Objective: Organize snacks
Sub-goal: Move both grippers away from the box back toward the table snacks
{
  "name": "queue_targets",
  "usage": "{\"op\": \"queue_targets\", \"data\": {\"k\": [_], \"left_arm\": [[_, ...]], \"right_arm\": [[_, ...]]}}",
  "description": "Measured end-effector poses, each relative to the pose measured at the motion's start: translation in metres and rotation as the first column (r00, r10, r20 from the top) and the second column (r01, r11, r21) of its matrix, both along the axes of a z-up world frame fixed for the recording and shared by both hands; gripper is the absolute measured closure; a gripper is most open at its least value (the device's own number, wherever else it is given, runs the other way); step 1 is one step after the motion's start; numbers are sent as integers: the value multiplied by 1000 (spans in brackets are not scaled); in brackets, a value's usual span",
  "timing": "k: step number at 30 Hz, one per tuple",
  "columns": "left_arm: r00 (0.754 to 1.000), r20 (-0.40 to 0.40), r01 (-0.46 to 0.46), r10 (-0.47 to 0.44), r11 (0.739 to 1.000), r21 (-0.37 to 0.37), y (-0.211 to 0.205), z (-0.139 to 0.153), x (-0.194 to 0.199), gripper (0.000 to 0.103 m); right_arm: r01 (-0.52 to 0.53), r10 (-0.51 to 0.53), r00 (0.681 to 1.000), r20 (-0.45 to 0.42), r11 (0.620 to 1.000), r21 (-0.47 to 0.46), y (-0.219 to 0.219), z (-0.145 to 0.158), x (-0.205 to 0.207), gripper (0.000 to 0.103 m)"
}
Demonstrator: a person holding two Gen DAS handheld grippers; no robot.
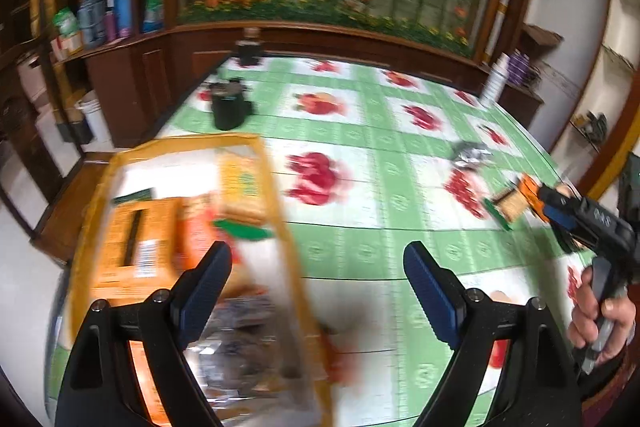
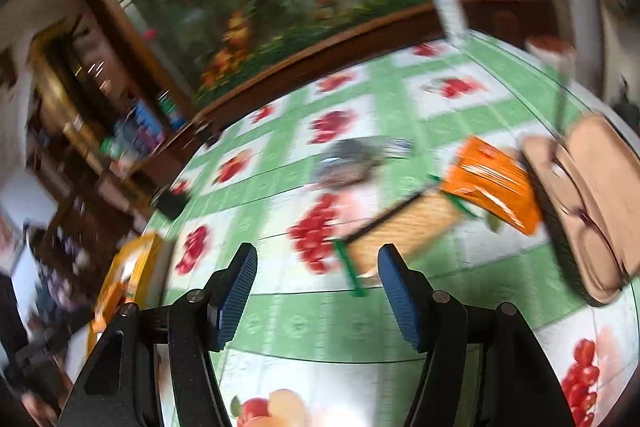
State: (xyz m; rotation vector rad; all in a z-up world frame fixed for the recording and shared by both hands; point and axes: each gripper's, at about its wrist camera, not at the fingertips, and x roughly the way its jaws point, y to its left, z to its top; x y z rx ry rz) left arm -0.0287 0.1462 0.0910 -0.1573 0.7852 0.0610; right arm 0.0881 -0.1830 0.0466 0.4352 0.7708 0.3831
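Note:
A yellow-rimmed basket at the table's left holds an orange box, a yellow cracker pack and a dark shiny pack. My left gripper is open, its left finger over the basket, with nothing between the jaws. On the right lie a cracker packet, an orange packet and a grey foil wrapper. My right gripper is open just short of the cracker packet and holds nothing. In the left wrist view the right gripper points at that cracker packet, held by a hand.
Green checked fruit-print cloth covers the table. Two black cups stand at the far left. A tan bag lies at the right edge beside the orange packet. A white roll stands at the far side. Wooden cabinets ring the table.

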Motion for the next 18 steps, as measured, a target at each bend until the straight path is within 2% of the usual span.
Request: {"op": "queue_targets", "data": {"k": [3, 8, 11, 14, 18], "left_arm": [[997, -26, 66, -66, 998, 5, -29, -4, 14, 16], [981, -63, 184, -183, 983, 15, -88, -4, 44, 16], [962, -75, 266, -261, 962, 65, -131, -6, 68, 16], [930, -115, 361, -349, 925, 115, -175, -17, 97, 16], [909, -155, 410, -387, 898, 161, -212, -36, 133, 16]], "right_arm": [[66, -65, 998, -16, 998, 22, -19, 0, 1, 36], [118, -115, 992, -48, 992, 53, -36, -2, 1, 36], [145, -141, 989, -55, 986, 81, -45, -2, 1, 36], [179, -176, 984, -42, 980, 83, -51, 2, -3, 36], [248, -249, 968, 13, 967, 57, -59, 13, -13, 36]]}}
